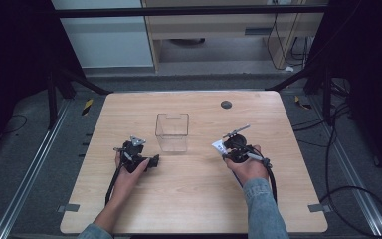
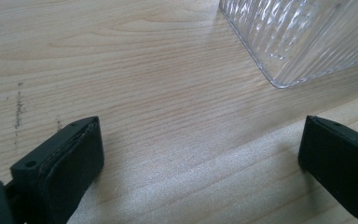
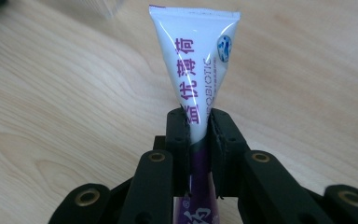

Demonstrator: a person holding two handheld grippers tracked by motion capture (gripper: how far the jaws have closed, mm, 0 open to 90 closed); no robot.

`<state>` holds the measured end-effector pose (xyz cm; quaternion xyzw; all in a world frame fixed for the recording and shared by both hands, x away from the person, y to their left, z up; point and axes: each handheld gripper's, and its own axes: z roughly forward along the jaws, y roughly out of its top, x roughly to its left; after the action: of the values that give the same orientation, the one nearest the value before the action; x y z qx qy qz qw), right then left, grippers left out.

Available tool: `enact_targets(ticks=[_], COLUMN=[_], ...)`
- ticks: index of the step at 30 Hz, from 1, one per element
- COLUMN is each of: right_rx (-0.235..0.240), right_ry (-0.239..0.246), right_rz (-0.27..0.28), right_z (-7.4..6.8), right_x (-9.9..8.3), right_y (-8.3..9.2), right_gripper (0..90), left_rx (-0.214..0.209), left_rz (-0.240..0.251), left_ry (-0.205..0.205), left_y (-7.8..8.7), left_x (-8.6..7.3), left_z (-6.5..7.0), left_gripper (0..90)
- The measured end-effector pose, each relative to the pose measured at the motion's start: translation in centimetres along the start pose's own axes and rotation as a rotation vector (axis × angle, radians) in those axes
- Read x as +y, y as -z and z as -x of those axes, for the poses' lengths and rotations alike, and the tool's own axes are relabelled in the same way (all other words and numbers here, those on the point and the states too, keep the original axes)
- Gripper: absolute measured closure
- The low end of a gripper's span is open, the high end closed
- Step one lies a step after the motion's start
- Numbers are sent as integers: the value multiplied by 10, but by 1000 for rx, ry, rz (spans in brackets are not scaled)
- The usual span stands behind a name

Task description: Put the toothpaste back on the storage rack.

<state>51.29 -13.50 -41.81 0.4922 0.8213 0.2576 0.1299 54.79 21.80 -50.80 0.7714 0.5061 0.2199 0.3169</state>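
The right gripper (image 1: 227,148) has its two black jaws clamped tight on a small white tube (image 3: 196,70) with purple lettering, pinching it partway down its length where the white gives way to a purple section. In the right gripper view the flat crimped end of the tube sticks out past the jaws, away from the hand, with the wooden table (image 1: 194,209) blurred behind it, so the tube looks lifted clear of the surface. From the high view only a bit of white pokes out at the gripper's front, pointing roughly toward the clear plastic box (image 1: 172,132), which stands upright and open-topped near the middle of the table, between the two hands and a little farther out. The tube is near the box but well outside it. The person's right hand (image 1: 248,167) is wrapped around the gripper body, with a denim sleeve (image 1: 263,209) running back to the near edge. The left gripper (image 1: 151,162) sits over the table to the left of the box, its jaws spread wide with nothing between them but bare wood; in the left gripper view a ribbed corner of the box (image 2: 298,42) is just ahead and off to one side. A small dark round spot (image 1: 226,104) marks the far part of the tabletop.
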Motion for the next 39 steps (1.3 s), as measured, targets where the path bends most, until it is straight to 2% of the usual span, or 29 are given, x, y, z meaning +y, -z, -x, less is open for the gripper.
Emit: enact_targets(ticks=[6, 15, 22, 39], right_rx=[-13, -15, -27, -31], right_ry=[0, -22, -49, -53], right_rz=[89, 216, 306, 428], right_z=[-5, -10, -9, -15], right_x=[2, 11, 22, 53], right_y=[21, 30, 29, 39], right_gripper=[791, 791, 796, 797], left_rx=[0, -1, -4, -4], left_rz=[0, 1, 1, 1], left_ry=[0, 0, -2, -1], left_y=[0, 0, 0, -2], left_x=[0, 0, 0, 2], left_z=[0, 0, 0, -2], left_gripper=[0, 0, 0, 0])
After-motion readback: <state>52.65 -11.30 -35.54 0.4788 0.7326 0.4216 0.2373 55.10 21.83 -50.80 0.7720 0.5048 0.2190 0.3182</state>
